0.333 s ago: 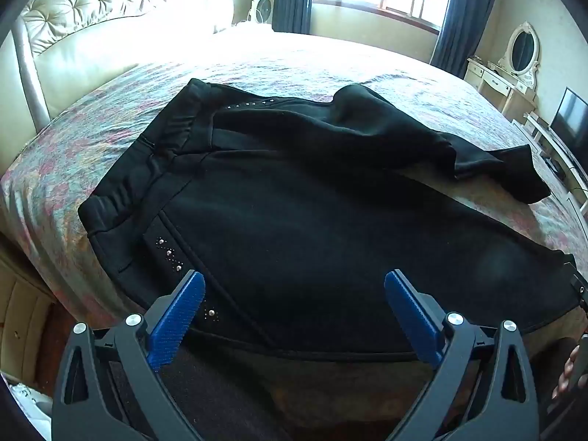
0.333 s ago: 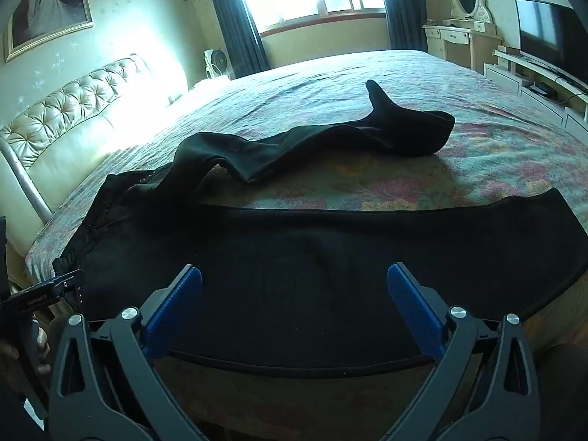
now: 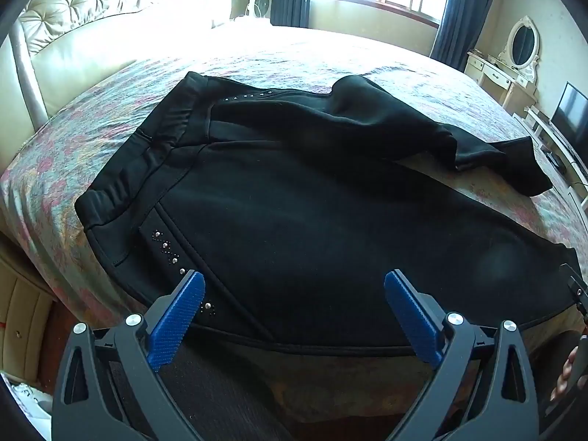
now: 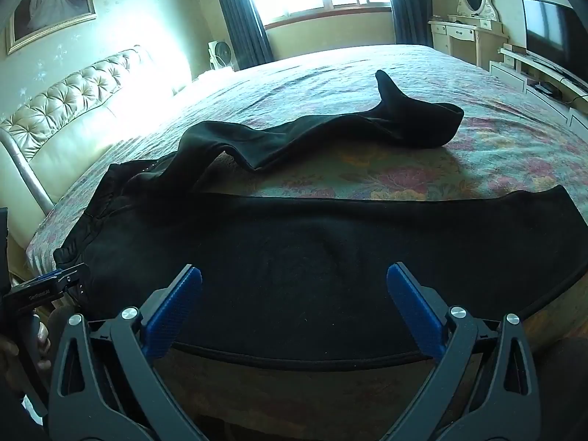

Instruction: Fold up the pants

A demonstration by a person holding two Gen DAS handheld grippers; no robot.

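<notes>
Bed (image 3: 330, 55) with floral quilt fills both views. Black pants (image 3: 330, 228) lie spread across its near edge: waistband toward the headboard, near leg flat along the bed edge, far leg (image 4: 330, 128) rumpled and twisted, so it likely needs straightening before any fold. Left gripper (image 3: 294, 286) hovers over the studded hip area, fingers spread wide, nothing between them. Right gripper (image 4: 294, 281) hangs above the near leg, fingers equally wide and empty, probably poised to take the near hem.
</notes>
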